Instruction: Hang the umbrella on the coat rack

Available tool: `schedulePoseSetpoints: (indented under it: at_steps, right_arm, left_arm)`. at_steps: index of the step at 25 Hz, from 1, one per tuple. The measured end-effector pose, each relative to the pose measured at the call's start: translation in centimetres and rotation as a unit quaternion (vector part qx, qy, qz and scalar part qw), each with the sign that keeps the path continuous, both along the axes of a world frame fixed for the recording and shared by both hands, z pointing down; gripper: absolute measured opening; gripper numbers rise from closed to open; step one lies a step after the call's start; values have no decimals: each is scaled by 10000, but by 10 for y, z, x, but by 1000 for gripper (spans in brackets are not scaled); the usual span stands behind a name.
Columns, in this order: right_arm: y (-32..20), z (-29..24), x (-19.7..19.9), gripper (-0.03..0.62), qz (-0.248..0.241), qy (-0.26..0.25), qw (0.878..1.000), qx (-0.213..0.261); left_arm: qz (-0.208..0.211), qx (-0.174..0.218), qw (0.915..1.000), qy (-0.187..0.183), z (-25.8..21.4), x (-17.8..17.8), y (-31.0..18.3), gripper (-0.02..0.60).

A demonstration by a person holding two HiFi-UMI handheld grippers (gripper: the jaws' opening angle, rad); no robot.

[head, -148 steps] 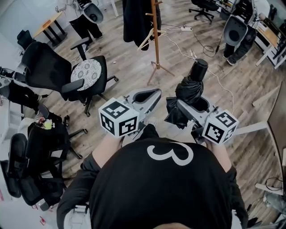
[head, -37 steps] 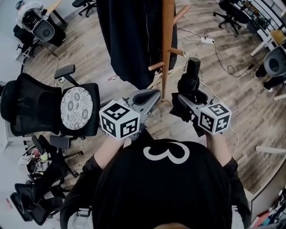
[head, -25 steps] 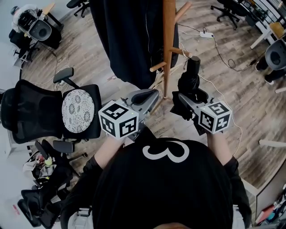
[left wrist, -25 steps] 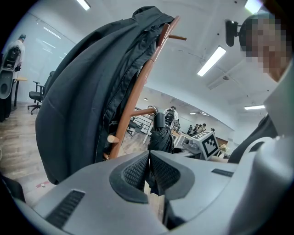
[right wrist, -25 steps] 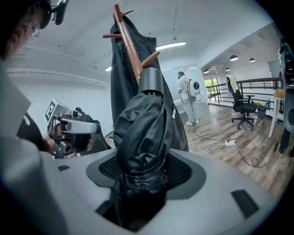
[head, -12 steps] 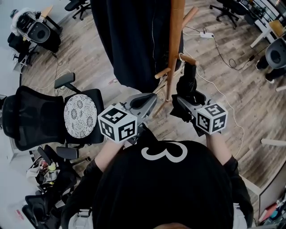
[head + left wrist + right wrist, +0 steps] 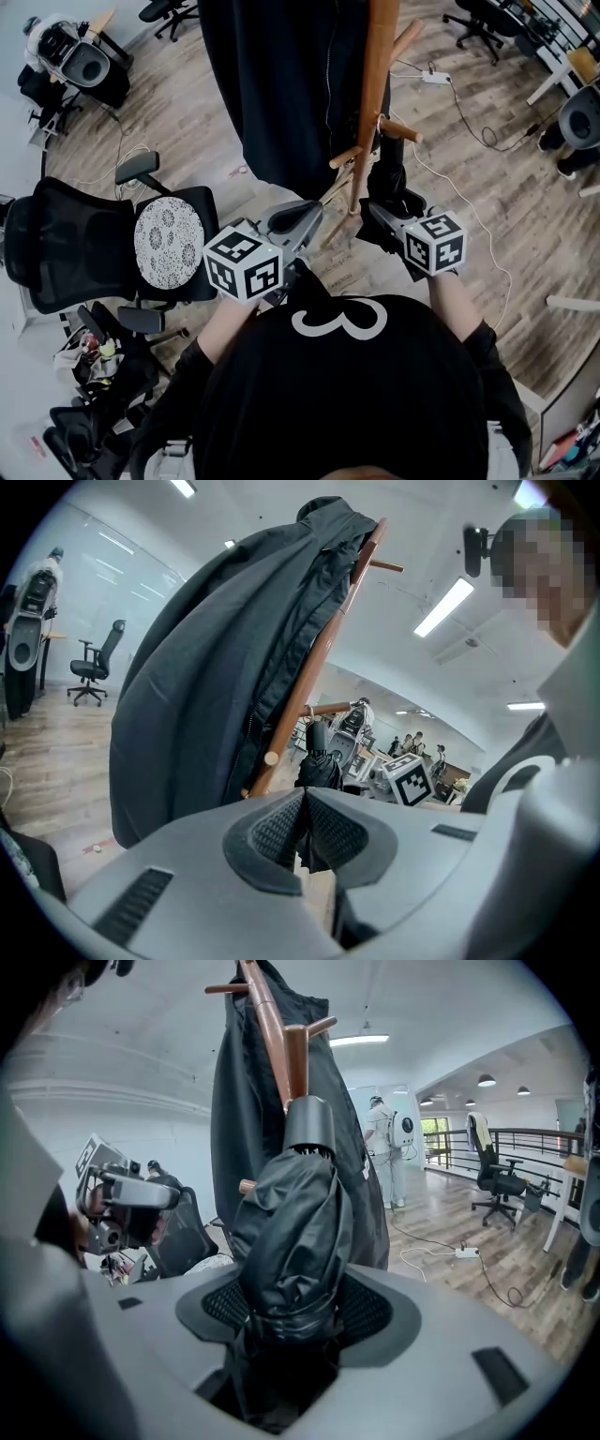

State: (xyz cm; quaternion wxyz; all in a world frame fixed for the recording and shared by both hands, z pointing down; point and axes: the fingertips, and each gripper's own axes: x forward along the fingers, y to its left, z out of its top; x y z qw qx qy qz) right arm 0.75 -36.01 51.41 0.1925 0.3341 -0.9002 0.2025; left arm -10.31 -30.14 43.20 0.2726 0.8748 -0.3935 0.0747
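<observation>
- Closer than some seconds back, the rack now stands just ahead of both tongs. In the last half second the umbrella has risen until its top sits right under a peg.
- Two tongs, one umbrella, one rack, one dark coat, and at least three pegs in sight.
- Right tongs are clamped on the folded black umbrella low down. It stands upright out of them, its bunched cloth filling the gap between the jaws.
- Left tongs are closed, jaws meeting with nothing between them. They are held low, left of the pole and apart from the umbrella.
- Only the right gripper view shows the umbrella's grey end cap, up against the pole just beyond the tongs, with the coat behind it and a railing off to the right.
- Only the left gripper view shows the coat draped from the rack's top, with the umbrella and the right tongs' marker cube small beyond the pole, and strip lights on the ceiling.
- Only the head view shows what lies below. The plank floor has a cable trailing right of the right tongs, and a black chair with a patterned cushion stands left of the left tongs.
- More office chairs stand around the room's edges.
</observation>
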Motion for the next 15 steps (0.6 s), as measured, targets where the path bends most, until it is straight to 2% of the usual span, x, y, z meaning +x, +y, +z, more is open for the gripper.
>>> schedulePoseSetpoints:
  at_steps: [15]
  right_arm:
    - [-19,15,-18,282,-144,-71,9999,-19]
  left_arm:
    - [-139,-111,9998,53,9,-10,1,18]
